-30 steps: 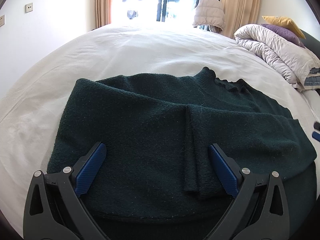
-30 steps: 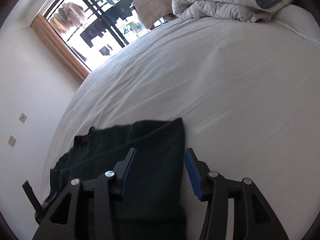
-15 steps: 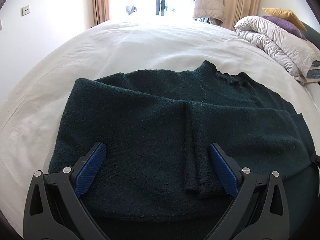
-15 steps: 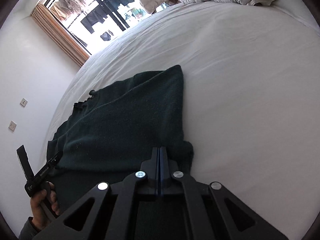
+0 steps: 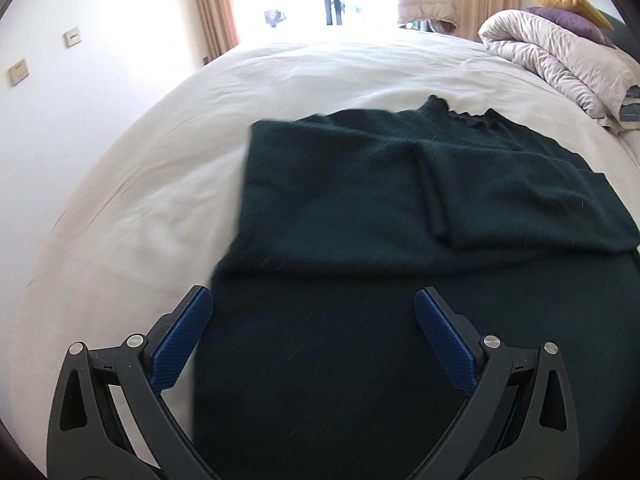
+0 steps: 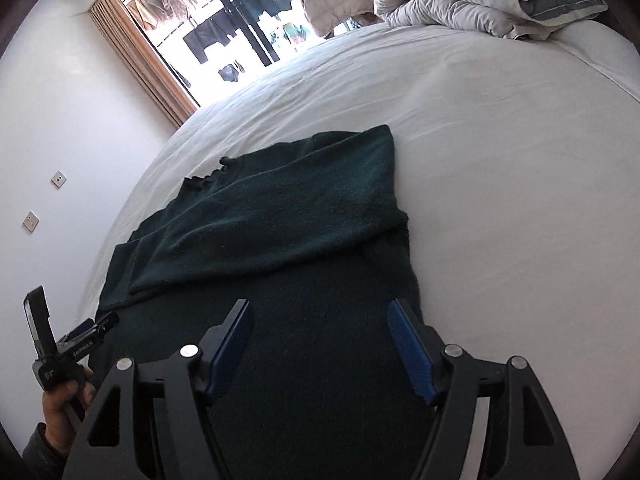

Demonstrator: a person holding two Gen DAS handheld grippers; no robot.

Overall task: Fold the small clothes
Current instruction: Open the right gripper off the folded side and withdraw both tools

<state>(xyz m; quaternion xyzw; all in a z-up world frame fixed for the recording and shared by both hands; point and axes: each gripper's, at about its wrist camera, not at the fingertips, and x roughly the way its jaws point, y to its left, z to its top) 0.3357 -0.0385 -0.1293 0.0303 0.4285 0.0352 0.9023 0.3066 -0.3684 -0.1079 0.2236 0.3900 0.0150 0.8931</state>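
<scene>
A dark green knit sweater (image 5: 360,216) lies flat on the white bed sheet (image 5: 140,220), both sleeves folded across its body. It also shows in the right wrist view (image 6: 280,232). My left gripper (image 5: 312,320) is open and empty, hovering over the sweater's lower left part, its left finger at the garment's edge. My right gripper (image 6: 320,332) is open and empty over the sweater's lower right part. The left gripper (image 6: 68,344) and the hand holding it show at the left edge of the right wrist view.
A rolled white duvet (image 5: 552,56) with purple and yellow pillows lies at the bed's far right; it also shows in the right wrist view (image 6: 460,0). A window with curtains (image 6: 224,32) is beyond the bed. A white wall (image 5: 80,60) stands to the left.
My right gripper shut on the sweater's right side half a second ago and has now opened and let go. My left gripper shifted left toward the sweater's left edge, staying open.
</scene>
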